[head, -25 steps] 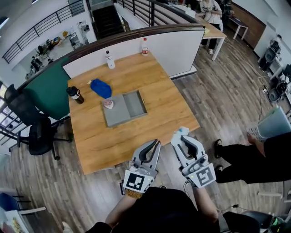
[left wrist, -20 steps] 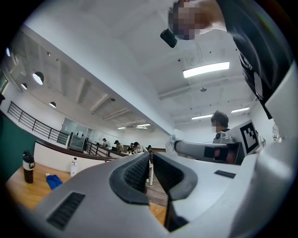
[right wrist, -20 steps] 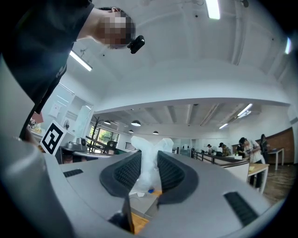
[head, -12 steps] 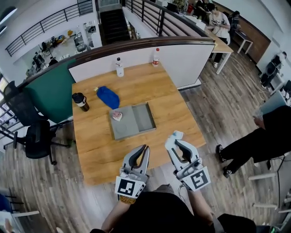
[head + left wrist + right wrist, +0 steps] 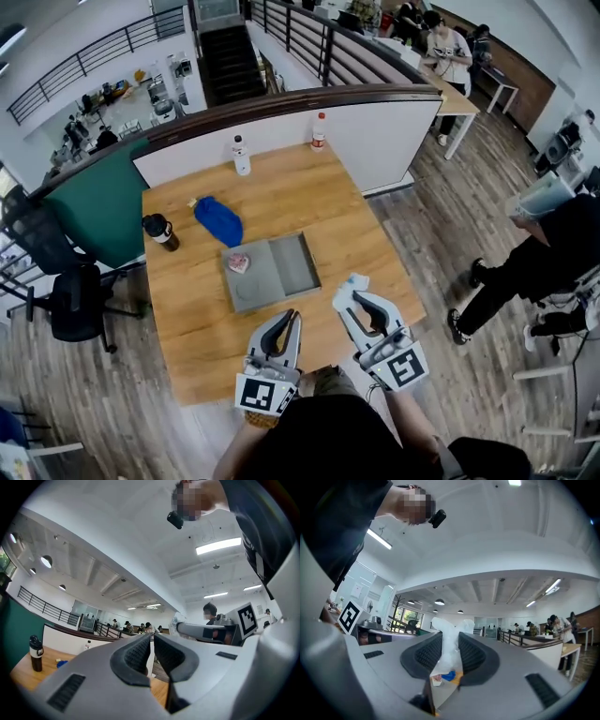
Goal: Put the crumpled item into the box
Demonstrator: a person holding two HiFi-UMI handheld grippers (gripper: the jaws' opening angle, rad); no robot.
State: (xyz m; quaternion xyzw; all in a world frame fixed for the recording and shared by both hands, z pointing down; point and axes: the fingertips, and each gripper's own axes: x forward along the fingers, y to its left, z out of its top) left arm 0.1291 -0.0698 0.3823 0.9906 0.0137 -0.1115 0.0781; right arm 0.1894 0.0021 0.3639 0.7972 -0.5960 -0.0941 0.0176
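A white crumpled item sticks up from my right gripper, which is shut on it above the table's near edge. In the right gripper view the crumpled item fills the gap between the pads of that gripper. The grey box lies flat in the middle of the wooden table, ahead and to the left. A small pink-white wad rests on its left part. My left gripper hovers beside the right one, shut and holding nothing, as the left gripper view confirms.
A blue cloth lies behind the box and a black tumbler stands at the table's left edge. Two bottles stand at the far edge against a partition. A person stands on the floor to the right.
Both grippers have edged forward over the table's near edge, the right still gripping the white item. The person on the right has walked farther away.
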